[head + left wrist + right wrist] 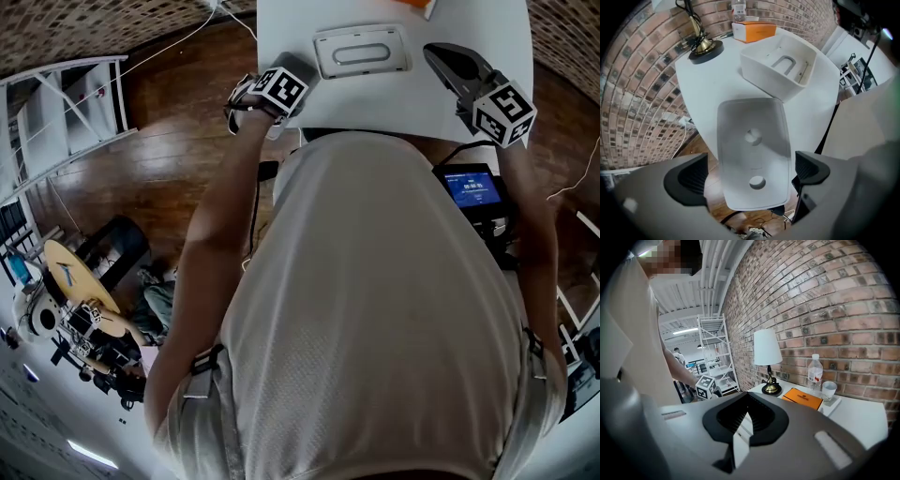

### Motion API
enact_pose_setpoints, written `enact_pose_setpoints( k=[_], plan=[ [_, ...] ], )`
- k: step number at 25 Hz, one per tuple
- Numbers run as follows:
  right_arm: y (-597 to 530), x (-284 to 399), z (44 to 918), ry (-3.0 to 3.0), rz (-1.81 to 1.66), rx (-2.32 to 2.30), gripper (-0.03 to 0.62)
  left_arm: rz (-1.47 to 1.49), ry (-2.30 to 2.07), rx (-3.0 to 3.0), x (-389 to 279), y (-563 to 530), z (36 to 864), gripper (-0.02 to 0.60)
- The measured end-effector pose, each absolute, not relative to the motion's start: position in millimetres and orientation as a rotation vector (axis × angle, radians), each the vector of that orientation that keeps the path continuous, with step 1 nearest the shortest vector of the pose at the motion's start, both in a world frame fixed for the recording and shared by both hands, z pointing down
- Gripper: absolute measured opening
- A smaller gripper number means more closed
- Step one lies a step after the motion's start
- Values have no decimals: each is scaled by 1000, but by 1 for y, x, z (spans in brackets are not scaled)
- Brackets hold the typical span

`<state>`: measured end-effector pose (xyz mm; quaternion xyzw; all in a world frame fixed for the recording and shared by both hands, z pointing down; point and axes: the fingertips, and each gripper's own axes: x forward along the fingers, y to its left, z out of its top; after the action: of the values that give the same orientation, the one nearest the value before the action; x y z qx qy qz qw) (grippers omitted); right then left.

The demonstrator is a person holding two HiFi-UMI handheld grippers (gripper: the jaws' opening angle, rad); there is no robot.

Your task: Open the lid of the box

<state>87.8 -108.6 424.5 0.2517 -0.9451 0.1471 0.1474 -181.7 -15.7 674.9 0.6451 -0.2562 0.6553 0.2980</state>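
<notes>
The white box (pixel 361 52) stands on a white table (pixel 291 37) with its lid, which has a recessed handle, lying on it. In the left gripper view the box (pixel 780 65) is ahead, beyond the jaws. My left gripper (pixel 281 82) hovers at the table's near left edge, open wide (pixel 750 173). A flat white plate (pixel 754 140) with two round dimples fills the gap and touches neither jaw. To the right of the box my right gripper (pixel 441 54) is shut to a point (pixel 743 427). A thin white strip shows in its seam.
A lamp (pixel 768 348), an orange carton (pixel 802 398), a bottle (pixel 814 371) and a cup (pixel 828 391) stand at the table's far side by the brick wall. White shelving (pixel 66 112) and floor clutter (pixel 84 309) are on the left. A blue-screened device (pixel 473 187) hangs at my right.
</notes>
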Motion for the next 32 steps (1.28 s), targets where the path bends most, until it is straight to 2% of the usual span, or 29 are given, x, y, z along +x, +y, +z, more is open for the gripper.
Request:
enact_pose_setpoints(
  k=[5, 7, 17, 19, 22, 32],
  plan=[
    [-109, 81, 419, -2731, 408, 699, 3, 1651, -829, 1826, -183, -39, 626, 580],
    [-111, 75, 414, -2733, 400, 686, 3, 1572, -923, 1927, -180, -56, 590, 559],
    [-109, 53, 391, -2763, 336, 620, 2, 772, -1144, 2540, -104, -105, 419, 147],
    [-110, 51, 387, -2767, 326, 619, 2, 663, -1155, 2589, -100, -106, 405, 105],
    [-112, 49, 382, -2771, 317, 621, 2, 580, -1186, 2609, -98, -106, 398, 0],
    [-110, 45, 365, -2807, 280, 610, 0, 396, -1099, 2665, -80, -100, 385, 0]
  ],
)
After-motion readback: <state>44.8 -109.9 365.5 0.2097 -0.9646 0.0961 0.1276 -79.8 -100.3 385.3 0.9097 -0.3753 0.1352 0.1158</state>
